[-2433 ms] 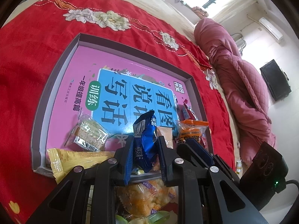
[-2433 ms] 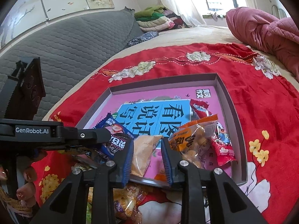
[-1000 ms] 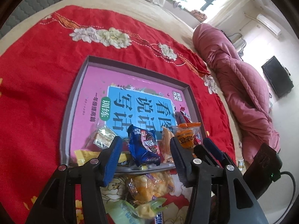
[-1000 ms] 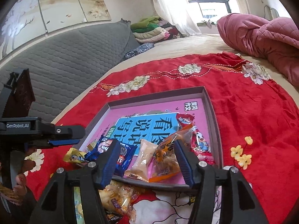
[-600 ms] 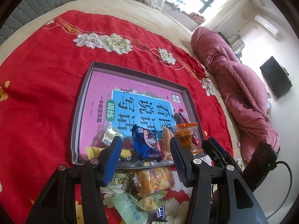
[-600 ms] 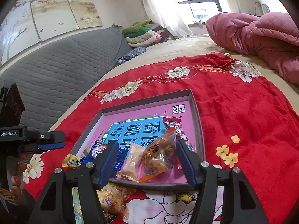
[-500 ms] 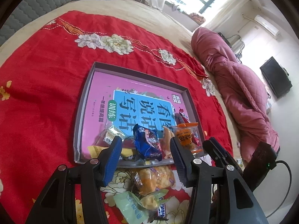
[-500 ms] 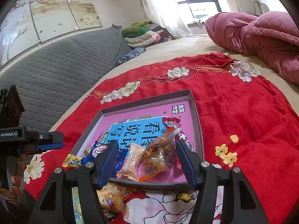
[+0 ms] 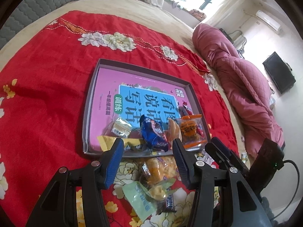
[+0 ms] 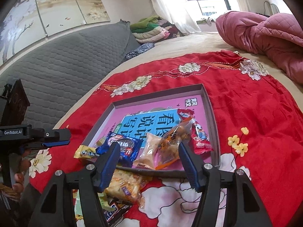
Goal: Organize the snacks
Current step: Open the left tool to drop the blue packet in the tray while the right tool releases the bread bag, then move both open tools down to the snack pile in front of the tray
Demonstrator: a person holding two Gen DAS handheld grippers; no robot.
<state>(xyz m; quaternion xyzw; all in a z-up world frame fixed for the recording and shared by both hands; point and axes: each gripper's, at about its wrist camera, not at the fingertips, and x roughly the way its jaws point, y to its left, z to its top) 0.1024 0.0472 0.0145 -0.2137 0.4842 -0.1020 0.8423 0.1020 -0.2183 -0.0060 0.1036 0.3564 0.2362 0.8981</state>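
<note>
A shallow grey box [image 9: 90, 102] [image 10: 208, 102] with a pink and blue book cover inside lies on the red cloth. At its near end lie a blue snack pack [image 9: 153, 132] [image 10: 123, 145], an orange pack [image 9: 191, 132] [image 10: 170, 143], a red pack [image 10: 200, 138], a yellow pack [image 9: 109, 141] and a small clear-wrapped biscuit [image 9: 119, 128]. My left gripper [image 9: 147, 149] is open and empty, just short of the box. My right gripper [image 10: 148, 151] is open and empty too. Loose snacks lie on the cloth before the box: an orange-yellow puff bag [image 9: 161, 168] [image 10: 125, 187], a green pack [image 9: 140, 196] and a dark bar [image 10: 113, 211].
The red flowered cloth [image 9: 47, 87] covers a bed. A pink quilt [image 9: 240, 87] [image 10: 265, 34] lies at the far right. A grey padded headboard [image 10: 66, 60] and folded blankets [image 10: 151, 30] stand behind. The other gripper shows at the left of the right wrist view [image 10: 55, 138].
My left gripper opened and let go of the blue pack, which now lies in the box. Both grippers have drawn back and up from the box, and the right one opened wider.
</note>
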